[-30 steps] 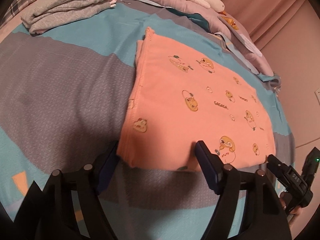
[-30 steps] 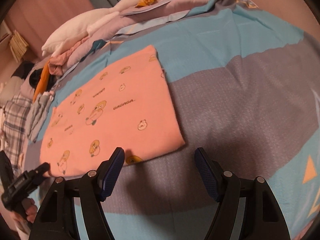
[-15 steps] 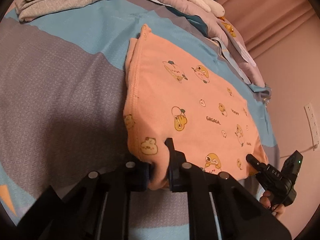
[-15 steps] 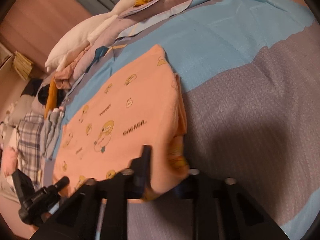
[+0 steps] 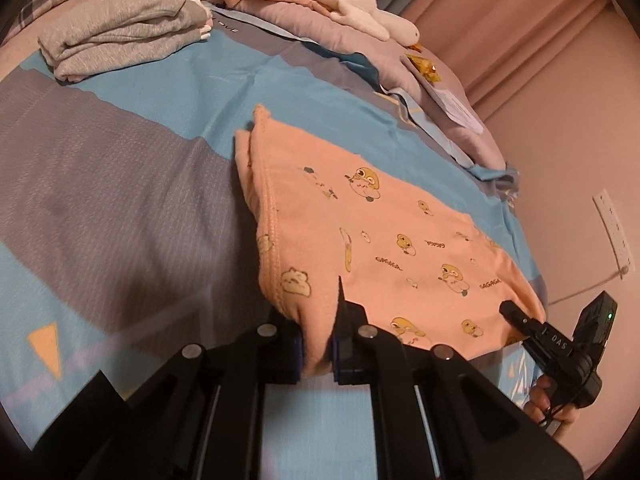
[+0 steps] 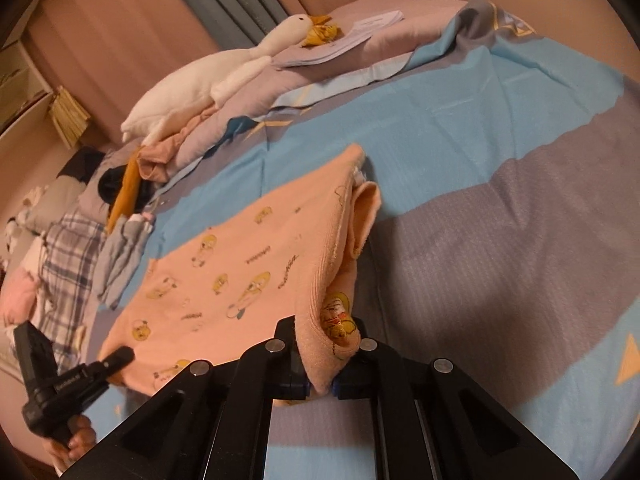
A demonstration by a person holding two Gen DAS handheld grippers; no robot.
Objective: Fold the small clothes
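A peach garment printed with yellow ducks lies folded on the blue and grey bedspread. My left gripper is shut on its near left corner and lifts that edge off the bed. My right gripper is shut on the near right corner of the same garment, which bunches up between the jaws. Each gripper shows at the edge of the other's view: the right one and the left one.
A folded grey garment stack sits at the far left. A white goose plush, pillows and loose clothes line the head of the bed. A plaid cloth lies at the left. A wall lies beyond the bed.
Both grippers went from open near the front edge to shut on the garment's two near corners. The near edge is now raised off the bed.
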